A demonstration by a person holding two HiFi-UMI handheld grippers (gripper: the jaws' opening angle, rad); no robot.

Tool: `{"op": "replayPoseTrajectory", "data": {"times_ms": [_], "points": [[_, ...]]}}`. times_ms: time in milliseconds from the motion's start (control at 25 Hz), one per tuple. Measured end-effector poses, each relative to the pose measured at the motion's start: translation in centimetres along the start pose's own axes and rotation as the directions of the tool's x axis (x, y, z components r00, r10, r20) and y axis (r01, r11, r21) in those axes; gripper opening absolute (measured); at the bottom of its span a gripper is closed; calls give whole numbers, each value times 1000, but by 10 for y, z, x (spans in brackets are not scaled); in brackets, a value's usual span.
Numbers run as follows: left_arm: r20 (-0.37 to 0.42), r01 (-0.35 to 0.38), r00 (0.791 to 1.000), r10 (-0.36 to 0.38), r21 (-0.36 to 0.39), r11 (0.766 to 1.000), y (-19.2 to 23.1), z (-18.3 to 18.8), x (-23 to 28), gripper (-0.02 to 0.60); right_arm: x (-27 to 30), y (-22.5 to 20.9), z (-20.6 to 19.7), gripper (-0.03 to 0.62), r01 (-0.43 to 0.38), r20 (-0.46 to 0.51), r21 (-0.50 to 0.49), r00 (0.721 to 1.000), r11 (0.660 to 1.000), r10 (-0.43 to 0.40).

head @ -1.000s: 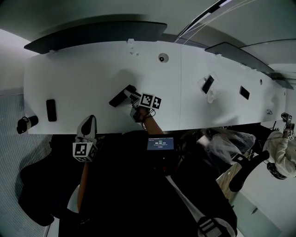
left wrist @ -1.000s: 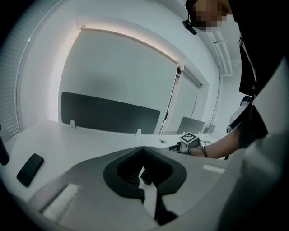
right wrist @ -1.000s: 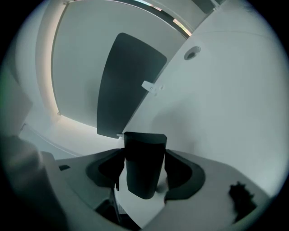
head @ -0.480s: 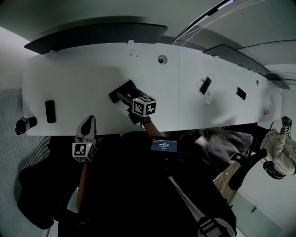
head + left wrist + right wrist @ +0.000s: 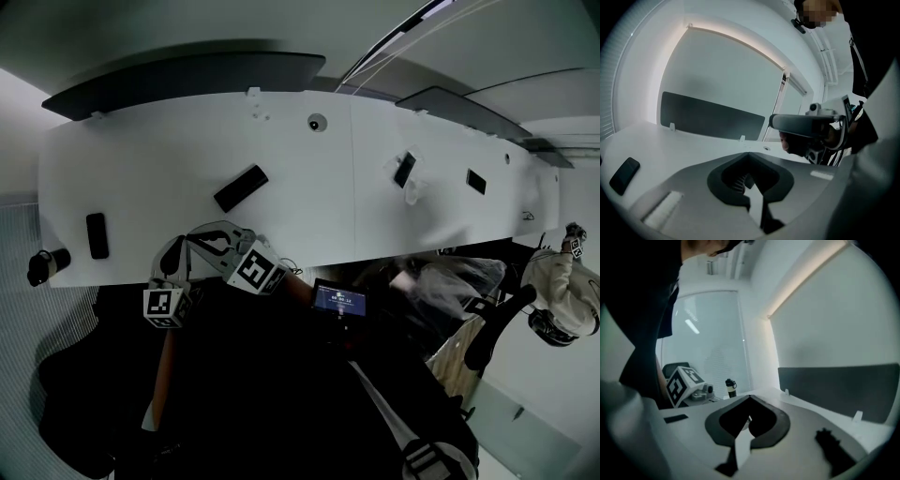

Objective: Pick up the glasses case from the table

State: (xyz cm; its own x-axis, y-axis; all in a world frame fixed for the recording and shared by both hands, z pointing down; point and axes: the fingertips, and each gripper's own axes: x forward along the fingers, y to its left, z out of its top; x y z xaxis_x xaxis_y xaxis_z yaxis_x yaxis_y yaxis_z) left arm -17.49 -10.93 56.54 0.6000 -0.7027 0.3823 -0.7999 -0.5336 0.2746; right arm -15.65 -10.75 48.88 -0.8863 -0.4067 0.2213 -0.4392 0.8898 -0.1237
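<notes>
Head view steeply down on table (image 5: 159, 159); gripper views low across it.

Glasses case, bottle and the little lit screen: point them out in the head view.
glasses case (image 5: 241, 187): head view, middle of its dark top.
bottle (image 5: 45, 264): head view, middle of its body.
lit screen (image 5: 339, 300): head view, centre of the display.
</notes>
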Motion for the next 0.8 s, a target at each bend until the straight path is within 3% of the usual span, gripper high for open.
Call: {"op": "replayPoseTrajectory", "data": {"times_ms": [80,200,520,800], "points": [[-5,5,1000,-5,-2,1000,4,-4,-3,8,4,18,13,8,-15,-23,-146,1000,989,12],[-13,12,1000,-12,0,1000,10,-10,-8,8,9,38,23,6,-36,-40,-246,999,969,27],[-5,6,1000,-6,-3,1000,30,-15,-27,8,19,42,40,6,28,-17,-273,999,962,-34],[-2,33,999,-33,-8,999,42,-23,-42,8,38,61,56,6,61,-16,-373,997,926,-72]]}}
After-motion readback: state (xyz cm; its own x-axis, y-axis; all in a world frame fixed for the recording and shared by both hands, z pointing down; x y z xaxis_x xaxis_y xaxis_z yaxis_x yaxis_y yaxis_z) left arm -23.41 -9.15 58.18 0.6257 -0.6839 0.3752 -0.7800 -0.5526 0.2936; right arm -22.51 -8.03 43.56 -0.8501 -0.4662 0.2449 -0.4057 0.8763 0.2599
